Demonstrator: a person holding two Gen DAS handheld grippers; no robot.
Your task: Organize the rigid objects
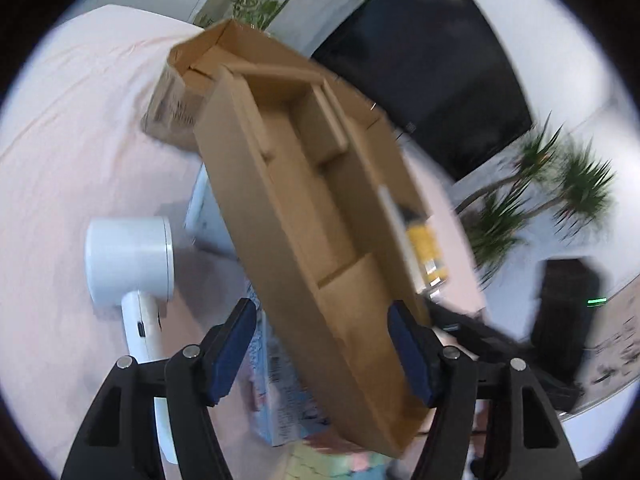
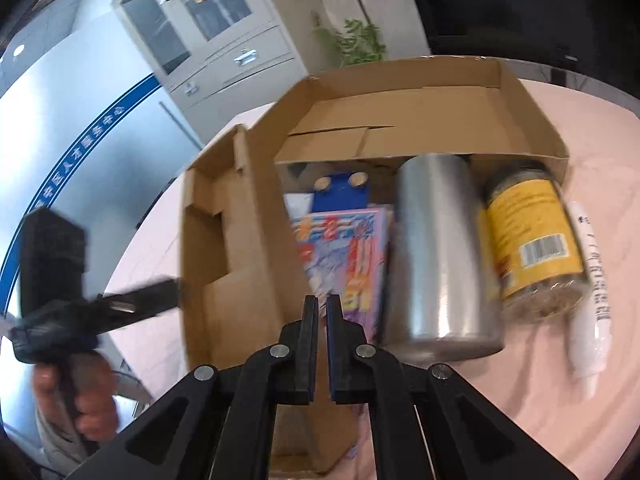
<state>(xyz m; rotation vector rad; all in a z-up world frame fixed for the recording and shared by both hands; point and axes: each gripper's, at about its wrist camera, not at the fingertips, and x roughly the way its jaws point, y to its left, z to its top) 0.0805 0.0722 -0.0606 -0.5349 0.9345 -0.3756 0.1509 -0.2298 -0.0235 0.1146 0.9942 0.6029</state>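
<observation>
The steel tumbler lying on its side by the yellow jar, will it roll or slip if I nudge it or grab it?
The steel tumbler probably rolls: it lies on its round side on the pink cloth. Its smooth metal wall looks slippery. The yellow-labelled jar beside it may stop a rightward roll.

Grey cabinet [image 2: 208,28], potted plants [image 1: 560,184]

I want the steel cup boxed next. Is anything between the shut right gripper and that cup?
Nothing visible does. The right gripper sits shut and empty over the colourful printed box; the silver steel cup lies on its side immediately to its right, beside the yellow-labelled jar, with the open cardboard box behind.
</observation>
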